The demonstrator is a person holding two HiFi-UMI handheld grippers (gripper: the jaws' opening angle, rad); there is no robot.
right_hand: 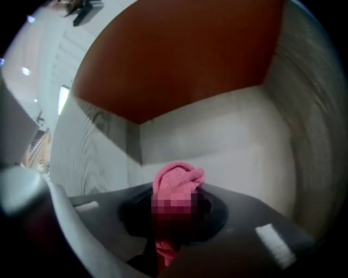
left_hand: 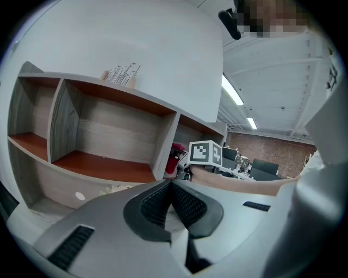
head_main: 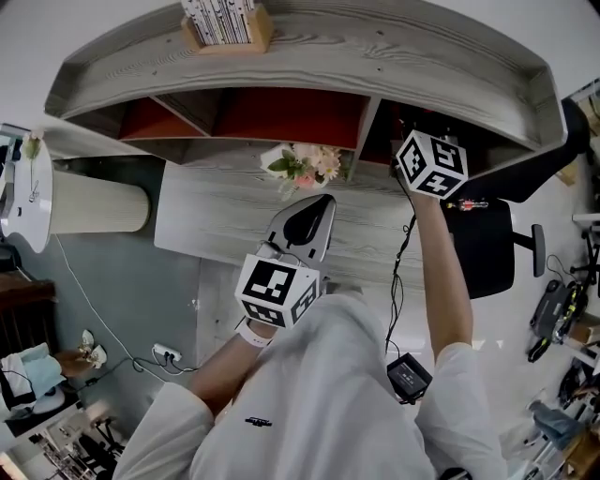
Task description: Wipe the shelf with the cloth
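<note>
Right gripper point(right_hand: 174, 209): jaws clamped on the pink cloth point(right_hand: 179, 175). A bunched fold stands out past the tips, and a mosaic patch covers part of it.
Right gripper, place: reached into the right-end compartment of the shelf point(head_main: 309, 56). Its marker cube point(head_main: 431, 164) sits at that compartment's mouth.
Cloth contact: cannot tell whether it touches any shelf panel.
Compartment around it: one orange-red panel, with pale grey wood-grain back and side walls.
Left gripper point(left_hand: 171, 187): jaws closed together with nothing between them. It is held in front of the shelf, out from the middle compartment and over the table point(head_main: 216, 220).
Shelf top: a wooden holder point(head_main: 258, 37) left of the shelf's middle, with a row of books point(head_main: 220, 19) standing upright in it.
Flowers point(head_main: 305, 167): a small pale bunch just in front of the shelf, near the divider between the middle and right compartments.
Table: pale wood grain; it carries the shelf.
Room: a black chair point(head_main: 487, 248) is out from the shelf's right end. A brick wall point(left_hand: 272, 147) and ceiling strip lights point(left_hand: 232, 90) lie beyond that same end. A power strip point(head_main: 165, 354) with cables lies on grey floor, well apart from the shelf.
</note>
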